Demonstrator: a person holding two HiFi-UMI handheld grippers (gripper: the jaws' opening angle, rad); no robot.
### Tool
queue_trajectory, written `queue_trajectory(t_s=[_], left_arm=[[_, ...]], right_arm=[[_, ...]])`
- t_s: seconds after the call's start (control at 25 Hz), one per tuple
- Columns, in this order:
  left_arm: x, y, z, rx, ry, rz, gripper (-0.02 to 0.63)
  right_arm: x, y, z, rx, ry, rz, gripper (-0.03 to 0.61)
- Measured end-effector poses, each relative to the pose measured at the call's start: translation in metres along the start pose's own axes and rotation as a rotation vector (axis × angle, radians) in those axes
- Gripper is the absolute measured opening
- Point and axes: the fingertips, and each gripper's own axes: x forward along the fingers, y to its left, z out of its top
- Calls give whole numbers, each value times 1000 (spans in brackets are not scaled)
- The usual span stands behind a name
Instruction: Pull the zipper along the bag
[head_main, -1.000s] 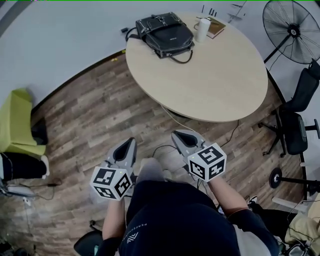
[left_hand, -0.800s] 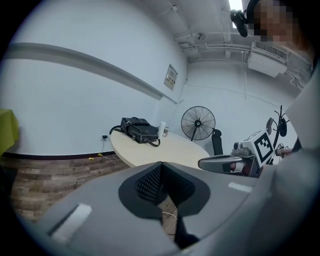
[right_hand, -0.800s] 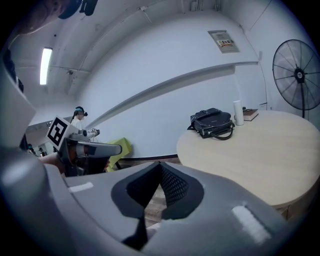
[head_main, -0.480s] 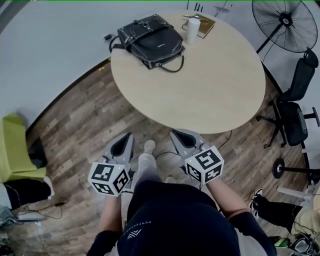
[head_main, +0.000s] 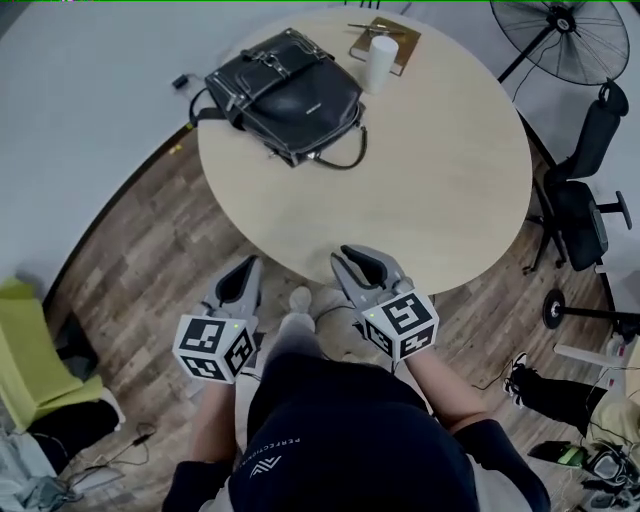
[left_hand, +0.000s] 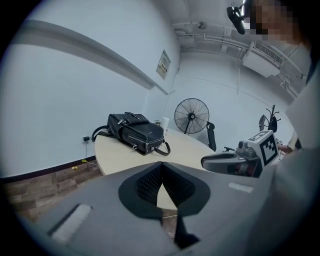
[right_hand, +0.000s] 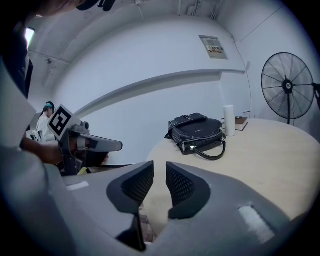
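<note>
**A:** Both tools hang low in the frame at the near rim of the round table (head_main: 450, 190). The black bag (head_main: 290, 90) lies at the upper left of the tabletop, well apart from either of them.

**B:** And the tongs?

**A:** The left gripper (head_main: 247, 270) has its jaws pressed together with nothing in them. The right gripper (head_main: 347, 257) has just been opening its jaws; there's a clear gap now and nothing between them.

**B:** So this is the reach-in, I'd say. Can you see the zipper pull?

**A:** Not really. There's metal hardware (head_main: 262, 62) on top, but the bag is too small from here to pick out the pull.

**B:** Then find the pull before closing. The right gripper should come in over the top of the bag and pinch only the tab, no fabric.

**A:** And the left one?

**B:** It should part its jaws and hold the bag near the zipper's starting end, or the bag will likely slide on that smooth top. The pull itself should run along the teeth, not upward.

**A:** Mind the white cup (head_main: 380, 62) just beside the bag, too. A dragged bag could tip it.
</note>
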Motion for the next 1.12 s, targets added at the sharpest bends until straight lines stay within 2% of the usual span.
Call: queue_trajectory(t_s=[0.12,0.52,0.88,1.12], left_arm=[[18,18,8,11,25,-23,18],[73,60,31,64,78,-69,18],[102,83,32,69,115,-105,21],[106,99,25,42,127,-105,20]], right_arm=[[23,-11,9,12,-3,-31,103],[84,-43,26,40,-14,-119,130],[135,-59,31,56,4,-168,130],[166,-68,32,36,26,-193,130]])
